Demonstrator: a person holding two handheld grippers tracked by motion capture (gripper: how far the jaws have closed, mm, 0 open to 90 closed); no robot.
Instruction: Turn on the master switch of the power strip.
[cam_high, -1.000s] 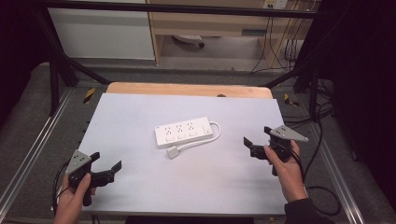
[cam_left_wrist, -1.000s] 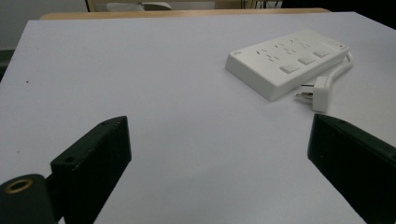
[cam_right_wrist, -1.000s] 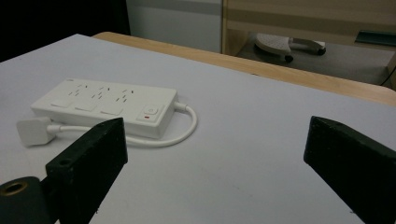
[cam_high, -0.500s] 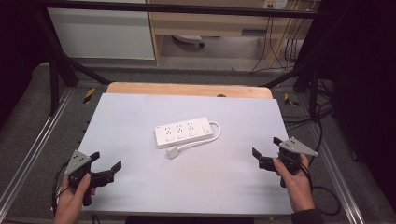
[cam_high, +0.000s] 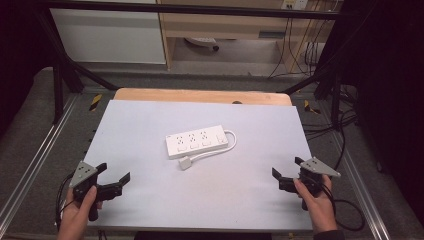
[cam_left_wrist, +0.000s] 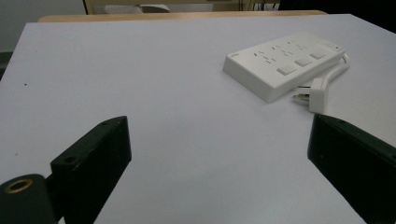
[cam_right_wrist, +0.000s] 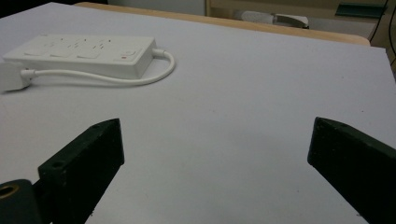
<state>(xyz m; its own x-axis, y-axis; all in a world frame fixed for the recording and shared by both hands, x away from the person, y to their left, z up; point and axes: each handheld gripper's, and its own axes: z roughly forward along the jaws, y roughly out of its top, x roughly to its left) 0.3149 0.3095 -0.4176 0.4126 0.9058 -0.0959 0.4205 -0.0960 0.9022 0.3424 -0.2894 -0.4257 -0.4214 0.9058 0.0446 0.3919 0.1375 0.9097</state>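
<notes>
Bench (cam_high: 150, 130), white-topped; power strip (cam_high: 196, 141) at centre, lying flat, cord (cam_high: 227, 145) looped to plug (cam_high: 185, 163) just beside its near edge; left hand-held gripper (cam_high: 114, 176) and right hand-held gripper (cam_high: 287, 168) at near corners, both spread wide, holding nothing.

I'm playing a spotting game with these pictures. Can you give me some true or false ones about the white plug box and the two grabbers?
1. The power strip lies near the middle of the table. True.
2. The left gripper is squeezing the plug. False: its jaws are wide open with nothing between them, and the plug lies on the table away from it.
3. The strip's cord loops round to the plug lying beside the strip. True.
4. The right gripper is shut. False: its jaws stand wide apart.
5. The strip is black. False: it is white.
</notes>
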